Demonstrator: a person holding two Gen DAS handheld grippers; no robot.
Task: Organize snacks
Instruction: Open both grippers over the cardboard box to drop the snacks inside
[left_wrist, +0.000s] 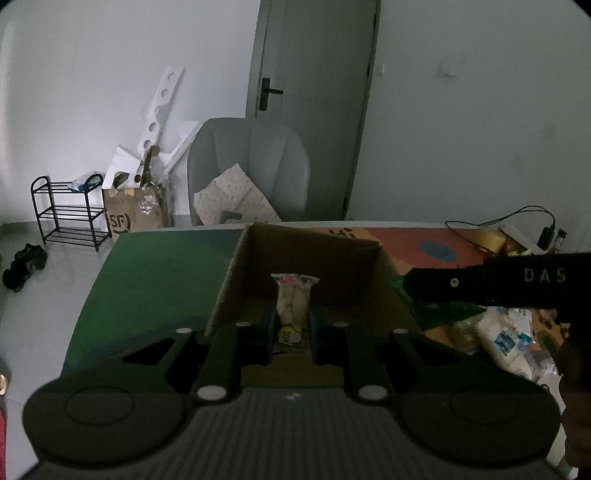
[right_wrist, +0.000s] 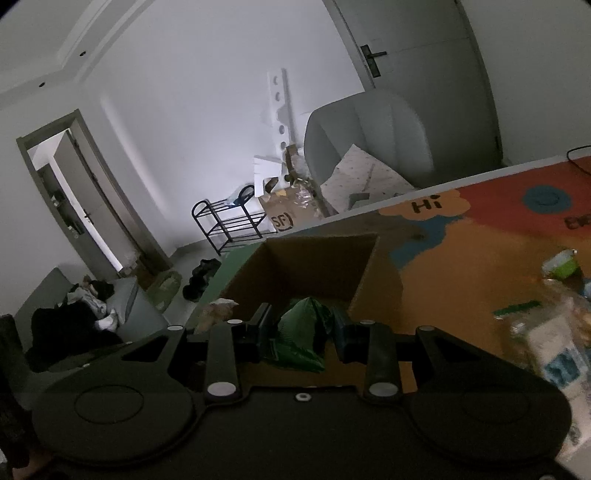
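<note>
An open cardboard box (left_wrist: 255, 273) stands on the table; it also shows in the right wrist view (right_wrist: 314, 258). My left gripper (left_wrist: 292, 325) is shut on a pale wrapped snack (left_wrist: 293, 302) and holds it upright over the box's near side. My right gripper (right_wrist: 301, 328) is shut on a green snack bag (right_wrist: 301, 339) at the box's near rim. The right gripper's body (left_wrist: 498, 280) crosses the right side of the left wrist view. The pale snack peeks in at the box's left (right_wrist: 218, 308).
A pile of snack packs (left_wrist: 506, 339) lies right of the box, with a white and blue pack (right_wrist: 554, 354) and a green cup (right_wrist: 561, 266). The table has a colourful mat (right_wrist: 480, 251). A grey chair (left_wrist: 251, 166) stands behind. Cables (left_wrist: 498, 221) lie at the far right.
</note>
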